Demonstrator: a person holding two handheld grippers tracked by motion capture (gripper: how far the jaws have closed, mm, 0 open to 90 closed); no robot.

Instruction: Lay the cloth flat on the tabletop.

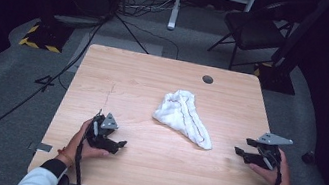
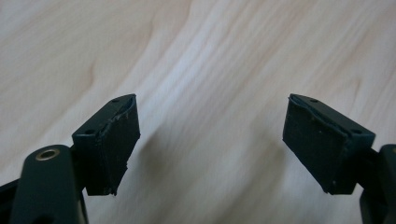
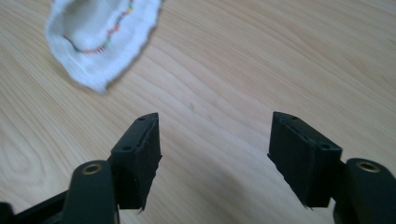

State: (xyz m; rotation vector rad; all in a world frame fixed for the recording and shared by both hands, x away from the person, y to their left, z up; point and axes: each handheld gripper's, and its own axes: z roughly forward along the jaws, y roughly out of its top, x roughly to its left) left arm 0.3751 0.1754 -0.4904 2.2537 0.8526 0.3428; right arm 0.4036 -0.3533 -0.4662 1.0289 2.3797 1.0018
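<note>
High view: a white cloth (image 1: 183, 116) lies crumpled on the desk (image 1: 154, 78), between the 2 tongs and a little farther from the person than either. It narrows to a point at its near end, and a thin dark stitched line runs along its length. Neither of the tongs touches it.

From the left tongs (image 1: 116, 143) the cloth sits ahead and to the right, well apart, with bare wood between. From the right tongs (image 1: 240, 153) it sits to the left, nearer than to the left tongs, its pointed end aimed toward the gap between them.

Right gripper view: the right tongs (image 3: 212, 161) have their jaws standing apart with nothing but wood grain between them. The cloth (image 3: 100, 39) lies beyond the left jaw, up and to the left, apart from it, and its stitching shows as a wavy line of several colours near a frayed white edge.

Left gripper view: the left tongs (image 2: 210, 144) also have jaws apart, empty, over blurred bare desk (image 2: 210, 56).

Each hand grips its tool low over the desk near the person's edge, a cable trailing back from each. White sleeves show at the bottom corners. Beyond the desk's far edge stand a dark chair (image 1: 254, 29) and loose cables (image 1: 83, 53) on grey floor.
</note>
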